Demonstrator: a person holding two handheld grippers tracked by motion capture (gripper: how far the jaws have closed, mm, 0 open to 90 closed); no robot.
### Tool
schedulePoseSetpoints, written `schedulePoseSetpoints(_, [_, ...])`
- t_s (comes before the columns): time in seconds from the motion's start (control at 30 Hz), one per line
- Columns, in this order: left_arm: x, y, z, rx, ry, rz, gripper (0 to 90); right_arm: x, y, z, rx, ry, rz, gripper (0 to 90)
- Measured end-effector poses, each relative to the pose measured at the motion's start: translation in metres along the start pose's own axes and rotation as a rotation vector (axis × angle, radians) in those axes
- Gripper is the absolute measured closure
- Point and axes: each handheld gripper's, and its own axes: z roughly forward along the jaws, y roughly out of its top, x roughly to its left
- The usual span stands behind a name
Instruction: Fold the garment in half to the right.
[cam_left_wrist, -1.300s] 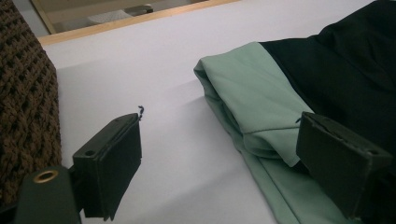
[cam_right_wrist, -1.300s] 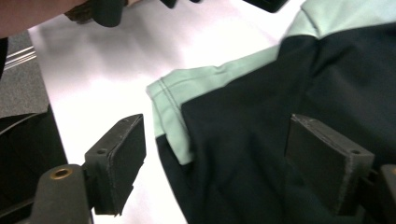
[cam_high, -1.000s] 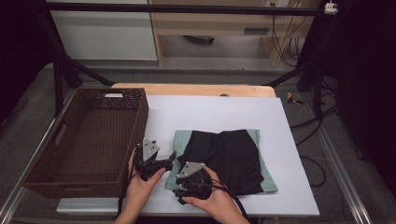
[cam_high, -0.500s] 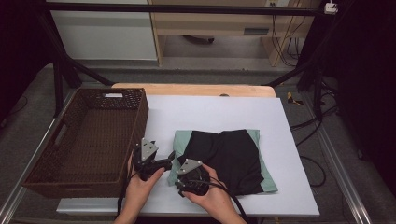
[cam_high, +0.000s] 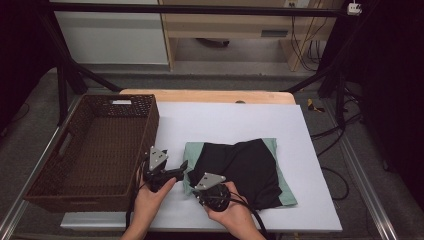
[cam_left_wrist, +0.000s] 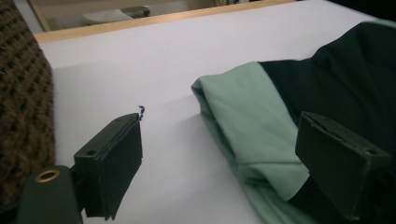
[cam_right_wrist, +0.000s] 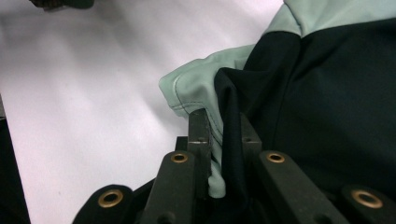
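Observation:
A folded garment (cam_high: 250, 170), black with mint-green edges, lies on the white table (cam_high: 225, 125). My right gripper (cam_high: 200, 189) is at its near left corner. Its jaws have just been closing, and in the right gripper view my right gripper (cam_right_wrist: 223, 140) pinches a fold of green and black fabric (cam_right_wrist: 327, 93) between its pads. My left gripper (cam_high: 182, 167) sits just left of the garment, open. In the left gripper view my left gripper (cam_left_wrist: 224, 158) has its jaws wide apart, with the green edge of the garment (cam_left_wrist: 261, 116) lying between them, untouched.
A brown wicker basket (cam_high: 150, 125) stands at the table's left, close beside the left hand; its weave fills the left edge of the left gripper view (cam_left_wrist: 23, 93). Bare white tabletop stretches beyond the garment. A wooden board edge (cam_high: 210, 95) runs along the far side.
The right gripper's jaws have closed onto the garment's near left corner. The left gripper has stayed where it was, still open.

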Motion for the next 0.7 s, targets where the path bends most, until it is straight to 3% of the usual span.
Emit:
schedulePoseSetpoints(0.1, [0.001,0.007,0.005,0.003,-0.004,-0.017,16.9,-0.001,-0.004,0.002,0.005,-0.002,0.002,81.4])
schedulePoseSetpoints(0.27, [-0.002,0.012,0.028,0.072,-0.036,0.032,18.8,-0.003,-0.004,0.003,0.001,0.005,0.006,80.4])
schedulePoseSetpoints(0.37, [-0.002,0.012,0.041,0.095,-0.019,0.032,21.2,-0.003,-0.004,0.003,0.002,0.003,0.000,80.3])
schedulePoseSetpoints(0.43, [-0.001,0.010,0.046,0.106,-0.045,0.014,21.6,-0.003,-0.004,0.003,0.000,0.006,0.002,80.3])
schedulePoseSetpoints(0.53, [-0.002,0.009,0.054,0.147,-0.075,0.050,24.8,-0.004,-0.005,0.004,-0.001,0.010,-0.003,80.4])
schedulePoseSetpoints(0.57, [-0.002,0.009,0.055,0.154,-0.097,0.041,25.8,-0.004,-0.004,0.004,0.000,0.008,-0.004,80.3])
schedulePoseSetpoints(0.6, [-0.002,0.009,0.056,0.152,-0.123,0.032,37.6,-0.003,-0.005,0.004,-0.001,0.005,-0.005,80.3])
schedulePoseSetpoints(0.63, [-0.002,0.010,0.057,0.149,-0.143,0.030,37.6,-0.003,-0.005,0.004,-0.001,0.005,-0.005,80.3])
schedulePoseSetpoints(0.7, [-0.007,0.012,0.059,0.157,-0.165,0.058,45.9,-0.002,-0.005,0.004,-0.001,0.005,-0.002,80.3])
